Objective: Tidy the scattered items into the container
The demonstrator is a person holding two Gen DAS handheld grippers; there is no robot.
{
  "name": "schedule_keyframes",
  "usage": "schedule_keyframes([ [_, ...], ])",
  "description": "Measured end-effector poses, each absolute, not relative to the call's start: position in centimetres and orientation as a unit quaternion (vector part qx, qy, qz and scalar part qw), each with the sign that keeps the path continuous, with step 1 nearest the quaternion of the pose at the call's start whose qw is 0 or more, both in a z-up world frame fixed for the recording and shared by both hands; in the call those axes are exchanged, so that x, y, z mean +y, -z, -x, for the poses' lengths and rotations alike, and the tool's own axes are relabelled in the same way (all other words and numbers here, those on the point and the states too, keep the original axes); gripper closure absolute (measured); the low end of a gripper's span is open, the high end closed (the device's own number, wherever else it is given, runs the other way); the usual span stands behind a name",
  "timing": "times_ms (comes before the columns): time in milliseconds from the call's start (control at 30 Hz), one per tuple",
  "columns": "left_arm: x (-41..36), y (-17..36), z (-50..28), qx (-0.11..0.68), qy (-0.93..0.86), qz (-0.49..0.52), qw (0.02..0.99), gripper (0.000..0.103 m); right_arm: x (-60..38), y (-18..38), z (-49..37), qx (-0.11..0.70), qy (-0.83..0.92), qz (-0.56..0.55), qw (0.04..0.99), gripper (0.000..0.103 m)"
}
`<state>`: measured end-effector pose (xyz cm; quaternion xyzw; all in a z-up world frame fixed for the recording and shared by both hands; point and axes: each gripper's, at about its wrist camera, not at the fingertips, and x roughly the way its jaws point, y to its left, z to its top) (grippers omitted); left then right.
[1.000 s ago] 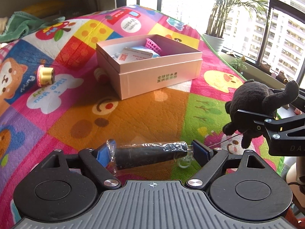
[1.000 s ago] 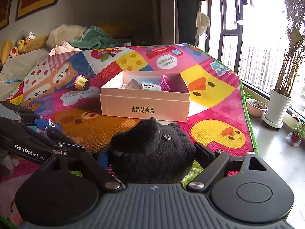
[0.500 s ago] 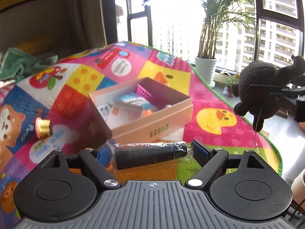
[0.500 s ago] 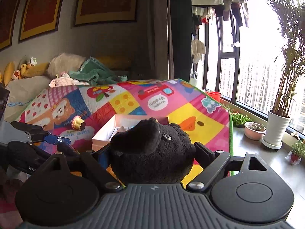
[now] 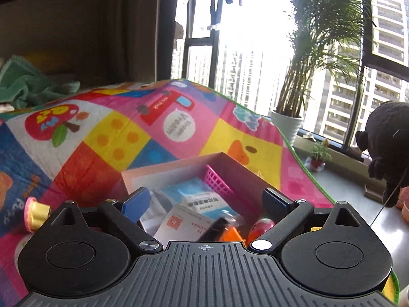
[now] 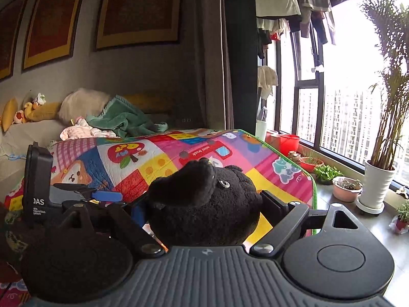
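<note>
Left wrist view: your left gripper [image 5: 205, 202], jaws just opened and empty, hangs over the pink cardboard box [image 5: 176, 165]. Right gripper [image 6: 204, 206] clamps the black plush toy [image 6: 204, 204] beside the box; release early and it likely misses.

left tool [image 5: 208, 203], just opened and empty, hangs above the pink box [image 5: 176, 166].

A bedroom in a high-rise flat. A bright patchwork children's quilt [image 6: 179, 163] covers the bed, with a crumpled green blanket [image 6: 125, 121] and yellow stuffed toys [image 6: 28, 113] at the far left. Laundry [image 6: 294, 5] hangs by tall windows on the right, beside a potted palm in a white pot [image 6: 378, 179]; apartment towers [image 5: 358, 107] stand outside.
</note>
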<state>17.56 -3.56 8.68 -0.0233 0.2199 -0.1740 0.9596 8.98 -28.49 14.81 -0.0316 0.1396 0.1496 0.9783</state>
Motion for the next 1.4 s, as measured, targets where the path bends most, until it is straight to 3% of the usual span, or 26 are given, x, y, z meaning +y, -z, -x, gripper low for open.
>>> schedule_keyframes([
  [267, 1.7, -4.0, -13.3, 0.246, 0.137, 0.079, 0.956, 0.001, -25.2, -14.3, -14.9, 0.162, -0.16, 0.044, 0.973, 0.016],
  [533, 3.2, -1.6, -12.1, 0.231, 0.159, 0.134, 0.95, 0.001, -16.8, -15.3, -22.0, 0.122, -0.203, 0.091, 0.967, 0.017],
  [733, 3.3, -1.8, -11.8, 0.216, 0.175, 0.141, 0.95, 0.0, -14.3, -11.9, -26.3, 0.202, -0.206, 0.077, 0.955, 0.019],
  [900, 4.2, -1.5, -12.1, 0.222, 0.178, 0.17, 0.943, 0.0, -15.8, -10.5, -26.1, 0.234, -0.185, 0.076, 0.951, 0.02],
  [1033, 4.7, -1.5, -12.0, 0.221, 0.18, 0.182, 0.941, 0.0, -16.7, -8.5, -26.1, 0.286, -0.142, 0.105, 0.942, 0.029],
  [1167, 4.9, -1.5, -11.9, 0.221, 0.182, 0.185, 0.94, 0.0, -17.3, -6.0, -25.7, 0.327, -0.12, 0.138, 0.927, 0.03],
  [1400, 5.0, -1.5, -12.0, 0.223, 0.181, 0.189, 0.939, 0.0, -16.9, -10.5, -23.7, 0.282, -0.15, 0.112, 0.941, 0.03],
])
